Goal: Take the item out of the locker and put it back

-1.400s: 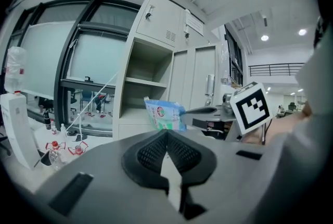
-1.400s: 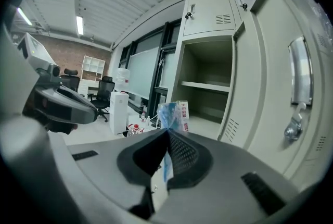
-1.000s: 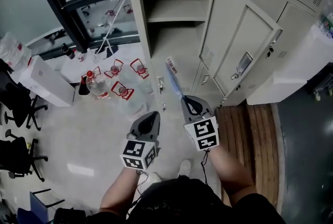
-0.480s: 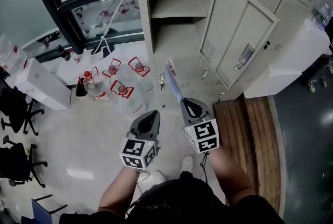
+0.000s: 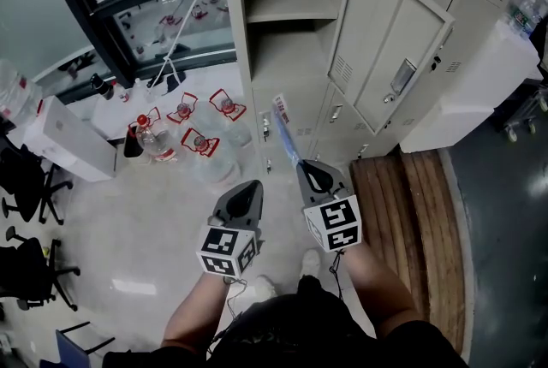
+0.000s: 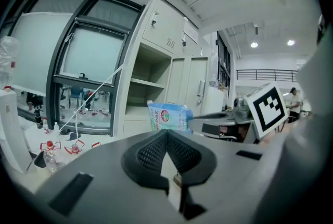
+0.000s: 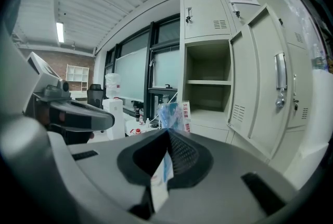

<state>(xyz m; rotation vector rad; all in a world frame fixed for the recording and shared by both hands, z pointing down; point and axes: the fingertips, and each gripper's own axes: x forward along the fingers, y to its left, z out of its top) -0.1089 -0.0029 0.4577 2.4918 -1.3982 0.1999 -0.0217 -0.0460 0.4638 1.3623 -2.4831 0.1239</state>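
The right hand-held gripper is clamped on one edge of a thin blue-and-white packet. The packet sticks out past the jaw tips toward the locker. In the right gripper view the packet's lower edge runs back between the closed jaws of the right hand-held gripper. The packet is in the air outside the locker, in front of its opening and above the floor. The locker door stands swung open to the right, and a shelf crosses the upper part of the compartment.

The left hand-held gripper is just beside the right one. Its jaws are together with nothing between them, as the left gripper view shows.

Bottles with red handles stand on the floor left of the locker. Wooden boards lie to the right.
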